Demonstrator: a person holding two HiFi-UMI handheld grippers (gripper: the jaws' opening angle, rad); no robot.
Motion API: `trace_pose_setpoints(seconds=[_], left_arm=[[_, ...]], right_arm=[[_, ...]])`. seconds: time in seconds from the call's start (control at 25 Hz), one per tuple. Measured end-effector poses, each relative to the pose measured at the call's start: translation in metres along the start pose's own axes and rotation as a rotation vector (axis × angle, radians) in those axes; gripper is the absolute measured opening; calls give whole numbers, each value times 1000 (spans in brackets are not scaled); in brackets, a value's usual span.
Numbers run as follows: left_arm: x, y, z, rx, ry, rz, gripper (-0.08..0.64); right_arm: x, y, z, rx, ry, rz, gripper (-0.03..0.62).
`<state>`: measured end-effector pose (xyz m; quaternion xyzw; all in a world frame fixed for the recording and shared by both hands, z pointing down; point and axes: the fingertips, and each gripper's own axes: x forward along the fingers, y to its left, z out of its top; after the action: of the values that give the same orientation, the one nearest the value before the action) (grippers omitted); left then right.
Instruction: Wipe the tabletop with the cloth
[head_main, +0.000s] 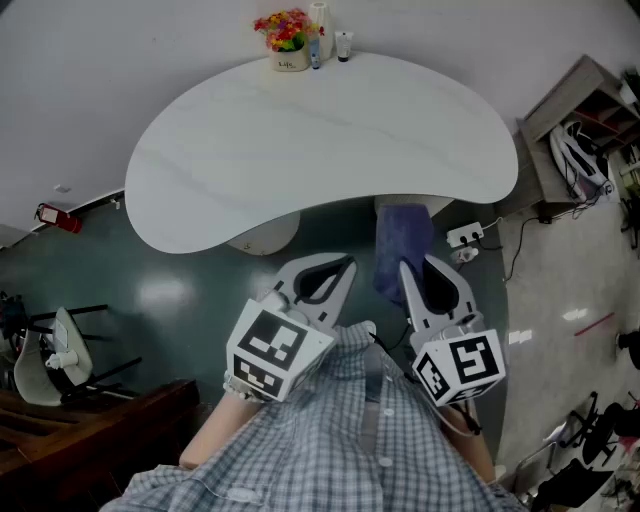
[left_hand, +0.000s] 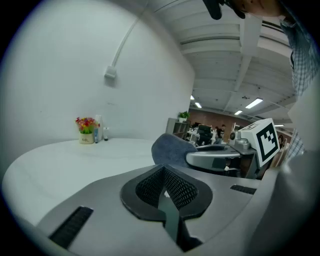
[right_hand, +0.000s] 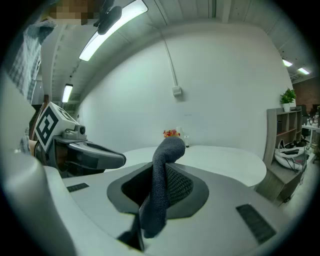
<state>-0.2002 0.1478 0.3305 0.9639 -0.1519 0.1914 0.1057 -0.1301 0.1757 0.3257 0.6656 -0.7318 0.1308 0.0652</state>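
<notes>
The left gripper (head_main: 343, 264) is held over the dark floor, short of the near edge of the white table (head_main: 320, 140). In the left gripper view its jaws are seen pressed together, with nothing between them (left_hand: 163, 171). Far ahead of it, at the back edge of the table, a flower pot (head_main: 286, 36) is set, with small bottles (head_main: 320, 30) just to its right.

Just to the right of the left gripper, the right gripper (head_main: 408, 268) is held level with it. Its jaws are clamped on the blue cloth (right_hand: 161, 192), which is pinched low between the pads, rises out of them and bends forward at the top. From the head view the cloth (head_main: 403, 243) is seen stretching ahead of those jaws toward the table's near edge; contact with the tabletop cannot be judged. Off to the right of this gripper, a shelf unit (head_main: 585, 120) stands beside the table.
</notes>
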Motion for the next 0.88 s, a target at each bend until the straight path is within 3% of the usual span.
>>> trace_pose_setpoints(seconds=[0.56,0.88], left_arm=[[23,-19,11,1,-16,27,6],[45,-32,20,-37,-48,66,6]], right_arm=[[-8,-34,-4,36,-1,27,66],[-21,-63,-8,28,13,54,66]])
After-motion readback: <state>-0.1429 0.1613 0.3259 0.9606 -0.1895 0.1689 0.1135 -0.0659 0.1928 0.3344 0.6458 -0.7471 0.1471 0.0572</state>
